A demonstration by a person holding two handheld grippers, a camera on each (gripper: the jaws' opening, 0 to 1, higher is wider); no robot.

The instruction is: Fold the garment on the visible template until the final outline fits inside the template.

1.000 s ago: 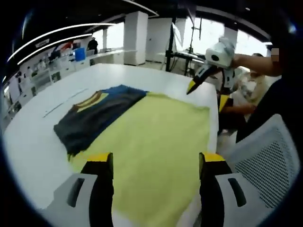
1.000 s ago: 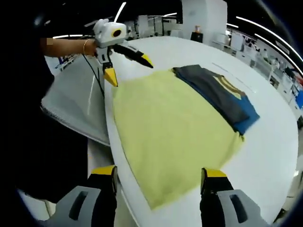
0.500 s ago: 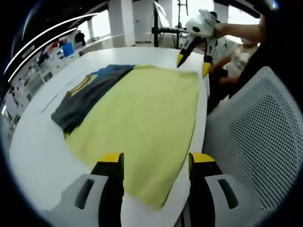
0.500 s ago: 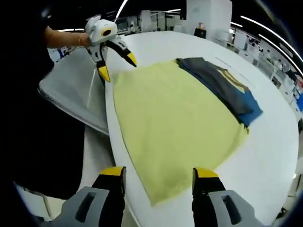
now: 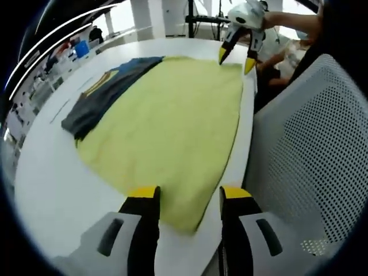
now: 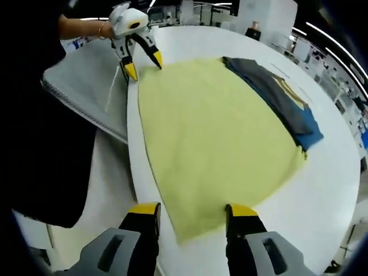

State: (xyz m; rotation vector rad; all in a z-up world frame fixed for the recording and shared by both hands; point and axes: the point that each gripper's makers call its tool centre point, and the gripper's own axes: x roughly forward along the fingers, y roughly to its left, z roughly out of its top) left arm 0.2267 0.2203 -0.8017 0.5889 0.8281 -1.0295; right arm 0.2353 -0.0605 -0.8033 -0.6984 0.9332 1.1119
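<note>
A large yellow garment [image 5: 167, 121] [image 6: 213, 138] lies spread flat on the white table [image 5: 46, 172] [image 6: 333, 172], reaching the table's edge by the chair. My left gripper [image 5: 188, 195] [image 6: 144, 65] is open, its jaws on either side of one corner of the yellow cloth. My right gripper [image 6: 192, 210] [image 5: 236, 60] is open too, straddling the other corner on that same edge. Neither holds anything. A folded dark grey and blue garment [image 5: 100, 98] [image 6: 282, 98] with a yellow stripe lies along the yellow cloth's far side.
A grey mesh chair [image 5: 305, 144] [image 6: 86, 80] stands tight against the table edge between the two grippers. The person's arm and dark clothes are beside it. Bare white tabletop surrounds the garments. Desks and pillars are far behind.
Both grippers have come down and closer to the yellow garment's edge by the chair, each now at a corner. The garments have not moved.
</note>
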